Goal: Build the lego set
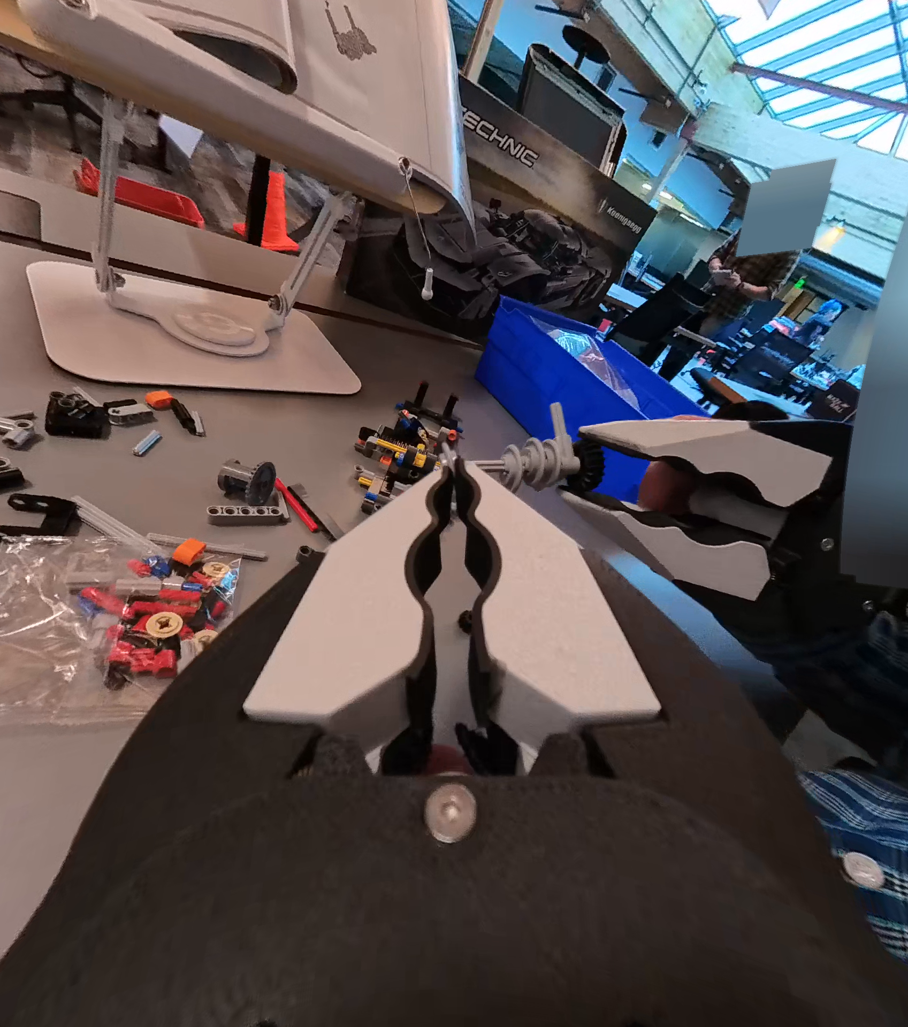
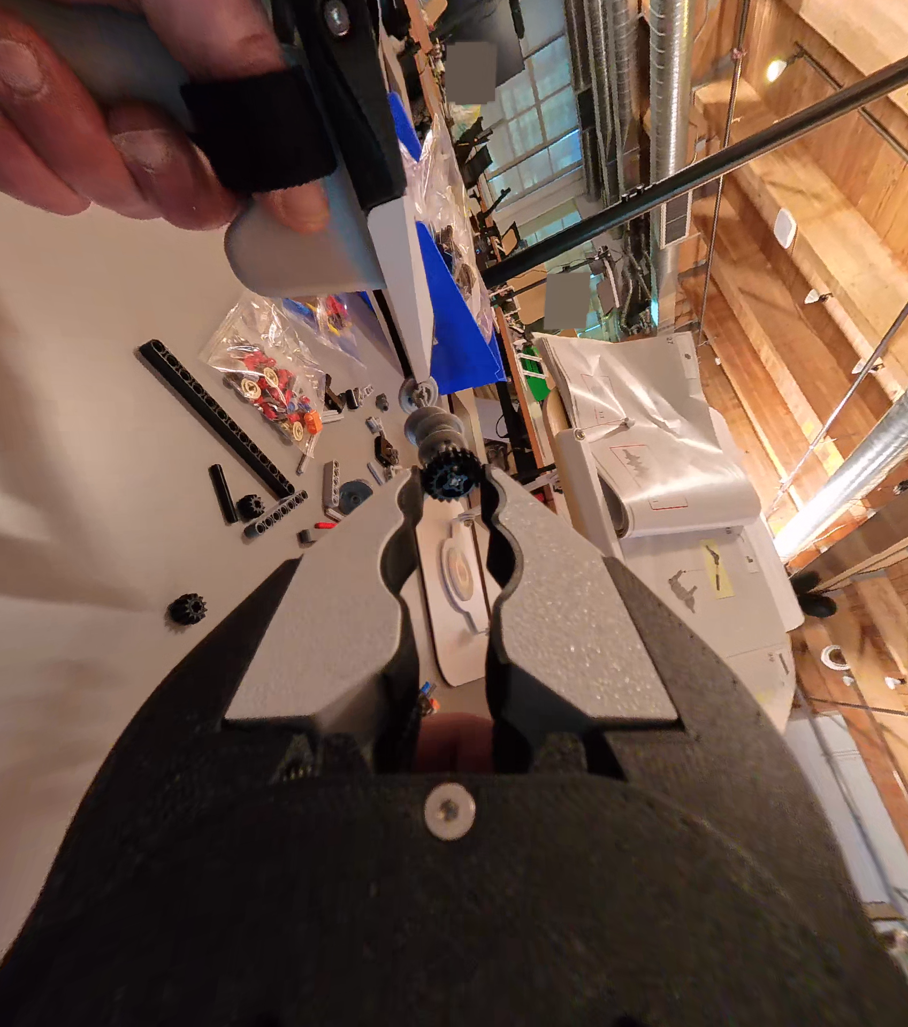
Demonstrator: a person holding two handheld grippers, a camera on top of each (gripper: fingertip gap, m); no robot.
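**Axle sub-assembly held in mid-air between both tools: alignment is the point to watch**

My left hand-held gripper (image 1: 450, 472) is closed, its tips pinching the thin grey axle (image 1: 487, 464) at its free end. My right hand-held gripper (image 2: 450, 482) is clamped on the black gear (image 2: 450, 479) at the other end. Between the two grips sits the grey worm gear (image 1: 537, 459) threaded on the same axle, with a small grey connector (image 1: 561, 429) sticking up beside it. The whole piece hangs above the counter (image 1: 251, 411), clear of it.

Judgement on the step: I take this to be seating the parts along the axle, or readying the piece for the partly built model (image 1: 404, 450), which sits on the counter just beyond my left tips.

To do it well:
- Keep both tools on one straight line; any angle between them would bend the axle or bind the worm gear.
- Push along the axle only, gently.
- My left grip is on a very thin section and may slip; I cannot tell how deep the hold is.
- The black gear's teeth offer a poor bite, so twisting is risky.

Loose parts and the parts bag (image 1: 123, 606) lie well to the left, out of the way.
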